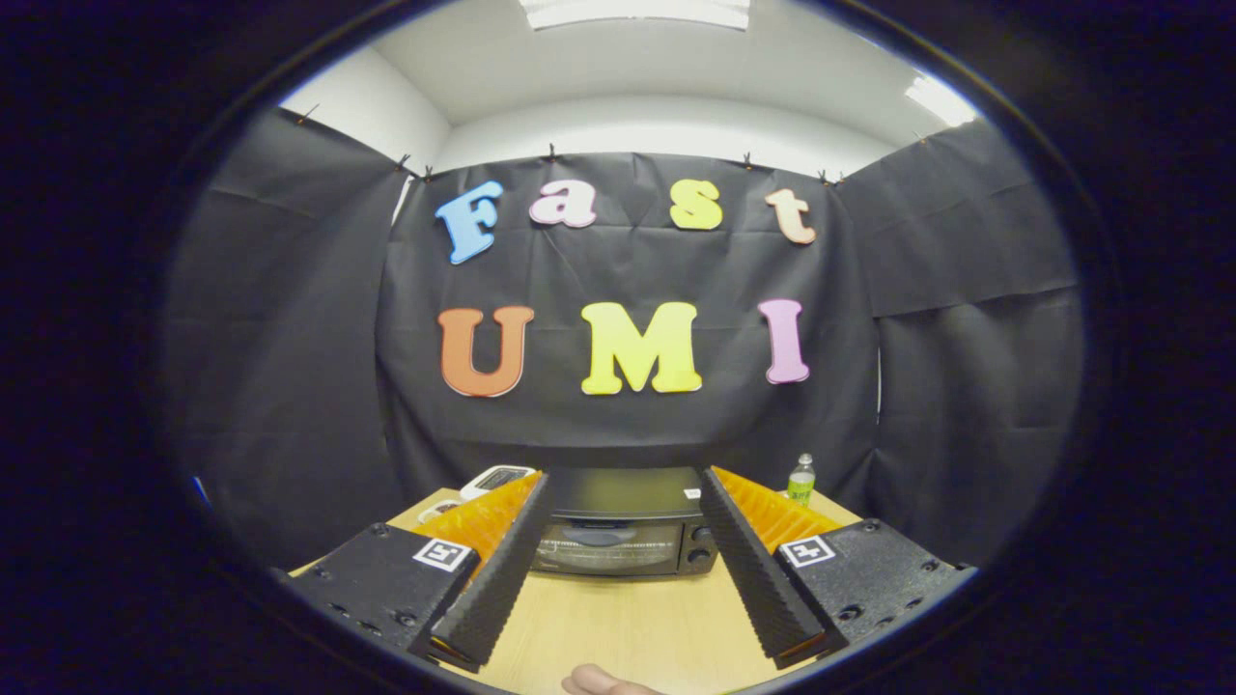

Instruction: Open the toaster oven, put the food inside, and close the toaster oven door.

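The gripper (623, 560) is spread wide, its 2 fingers (497, 579) holding nothing above the wooden surface (628, 627). The toaster oven (623, 526) sits at 12 o'clock, beyond the fingertips and framed between them, its door closed and its knobs on the right side. A small bottle (800, 480) stands at 1 o'clock near the cloth wall. A white device (495, 479) lies at 11 o'clock. A fingertip (599, 682) shows at 6 o'clock.

no readable text, labels too small
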Action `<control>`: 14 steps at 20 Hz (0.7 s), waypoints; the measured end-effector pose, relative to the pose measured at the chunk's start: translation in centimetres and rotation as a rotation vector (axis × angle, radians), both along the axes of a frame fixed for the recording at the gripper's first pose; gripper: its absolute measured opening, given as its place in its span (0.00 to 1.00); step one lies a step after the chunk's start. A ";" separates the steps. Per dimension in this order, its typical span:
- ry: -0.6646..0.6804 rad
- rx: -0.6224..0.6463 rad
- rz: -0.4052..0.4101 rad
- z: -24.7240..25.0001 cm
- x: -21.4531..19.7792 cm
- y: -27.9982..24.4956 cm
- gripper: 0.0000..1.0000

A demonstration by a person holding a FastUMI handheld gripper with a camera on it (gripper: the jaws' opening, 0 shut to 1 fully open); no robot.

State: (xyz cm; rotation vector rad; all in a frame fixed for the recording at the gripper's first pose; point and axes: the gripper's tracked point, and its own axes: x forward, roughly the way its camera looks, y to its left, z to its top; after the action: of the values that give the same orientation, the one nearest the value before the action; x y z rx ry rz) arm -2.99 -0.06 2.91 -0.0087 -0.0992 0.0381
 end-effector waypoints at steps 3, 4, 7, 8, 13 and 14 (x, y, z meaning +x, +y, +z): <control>-0.010 0.023 -0.002 0.2 -0.4 -1.1 1.00; -0.004 0.020 0.005 0.1 -0.5 -1.3 1.00; 0.016 0.022 0.021 -0.6 -0.2 -1.9 1.00; 0.026 0.026 0.018 -0.8 -0.1 -2.3 1.00; 0.041 0.038 -0.012 -1.0 0.1 -3.8 1.00; 0.037 0.037 -0.014 -0.9 0.1 -3.9 1.00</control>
State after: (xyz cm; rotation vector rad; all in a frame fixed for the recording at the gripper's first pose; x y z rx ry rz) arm -2.92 -4.00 2.00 0.0284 -0.0631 0.0226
